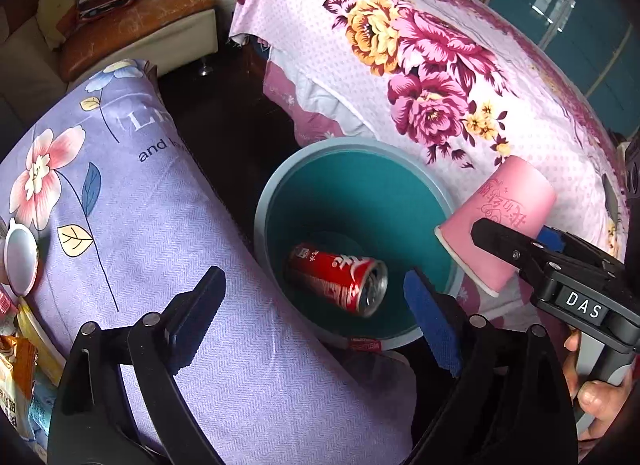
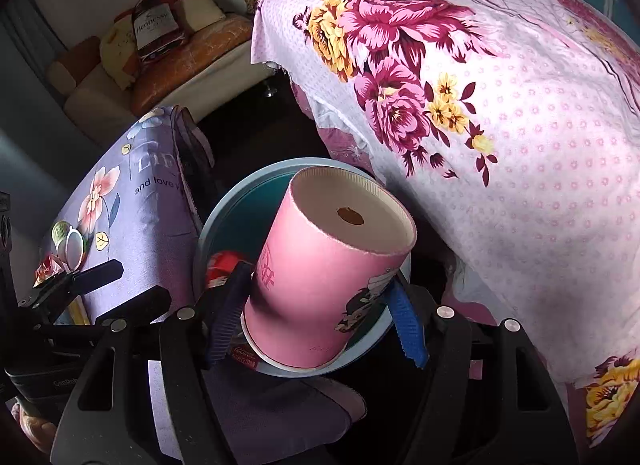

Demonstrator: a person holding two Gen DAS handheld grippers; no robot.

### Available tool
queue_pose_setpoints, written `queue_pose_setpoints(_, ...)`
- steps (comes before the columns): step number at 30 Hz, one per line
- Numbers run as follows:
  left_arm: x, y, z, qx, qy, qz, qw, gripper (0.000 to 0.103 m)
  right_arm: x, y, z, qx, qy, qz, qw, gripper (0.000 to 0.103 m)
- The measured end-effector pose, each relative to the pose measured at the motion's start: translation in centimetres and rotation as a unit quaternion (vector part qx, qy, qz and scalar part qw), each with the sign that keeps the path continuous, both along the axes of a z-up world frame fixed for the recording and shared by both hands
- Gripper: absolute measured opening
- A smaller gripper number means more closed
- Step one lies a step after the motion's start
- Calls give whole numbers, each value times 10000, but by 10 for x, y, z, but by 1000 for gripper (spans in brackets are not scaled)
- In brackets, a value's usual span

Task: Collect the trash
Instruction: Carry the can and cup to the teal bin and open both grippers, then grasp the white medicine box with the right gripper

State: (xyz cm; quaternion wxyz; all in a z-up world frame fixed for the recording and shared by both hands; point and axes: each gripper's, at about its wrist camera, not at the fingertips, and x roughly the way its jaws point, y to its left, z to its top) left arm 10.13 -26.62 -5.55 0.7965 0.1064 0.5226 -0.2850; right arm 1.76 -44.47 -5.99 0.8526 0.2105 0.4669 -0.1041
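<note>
A teal bin (image 1: 352, 201) stands on the dark floor, between a purple flowered cloth (image 1: 160, 233) and a pink flowered cloth (image 1: 460, 77). A red can (image 1: 338, 279) lies on its side at the bottom of the bin.

The left gripper (image 1: 316, 301) hangs over the bin and points down into it. Its jaws are wide apart and nothing is between them. One finger is over the purple cloth and the other, with a blue pad, is over the bin.

The right gripper (image 2: 316, 313) holds a pink cup (image 2: 328, 277). Its jaws are clamped on the sides of the cup, near the rim. The cup is tipped so its bottom points away from the gripper. The bottom is white with a small round brown spot in the middle. The cup is over the edge of the bin, on the side by the pink cloth. A hand (image 1: 600, 401) grips the handle of the right gripper.

More trash lies on the purple cloth: a small tub with a white lid (image 1: 18, 261) and some snack wrappers (image 1: 18, 377).

Far back there is a sofa (image 1: 132, 25) with cushions.
</note>
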Motion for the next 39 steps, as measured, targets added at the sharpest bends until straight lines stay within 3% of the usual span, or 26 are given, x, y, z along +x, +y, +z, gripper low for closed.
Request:
queue_pose_setpoints(13,-1,40,-1,-212,250,296,9990,93,12,17,-7,-55,302,192,9993,68)
queue_pose_setpoints(15,-3,44,-1,-241,294,297,9988,93,13,21,-7,-2,356,229,9991,76)
queue_pose_setpoints(23,-18,69,13,-379,279,286,9985,93,11,43,6,-58,404,310,9987,78)
queue_pose_setpoints(39,-53,187,34,-485,188,803,9954,93,-1,147,29,-165,585,1135,9917,83)
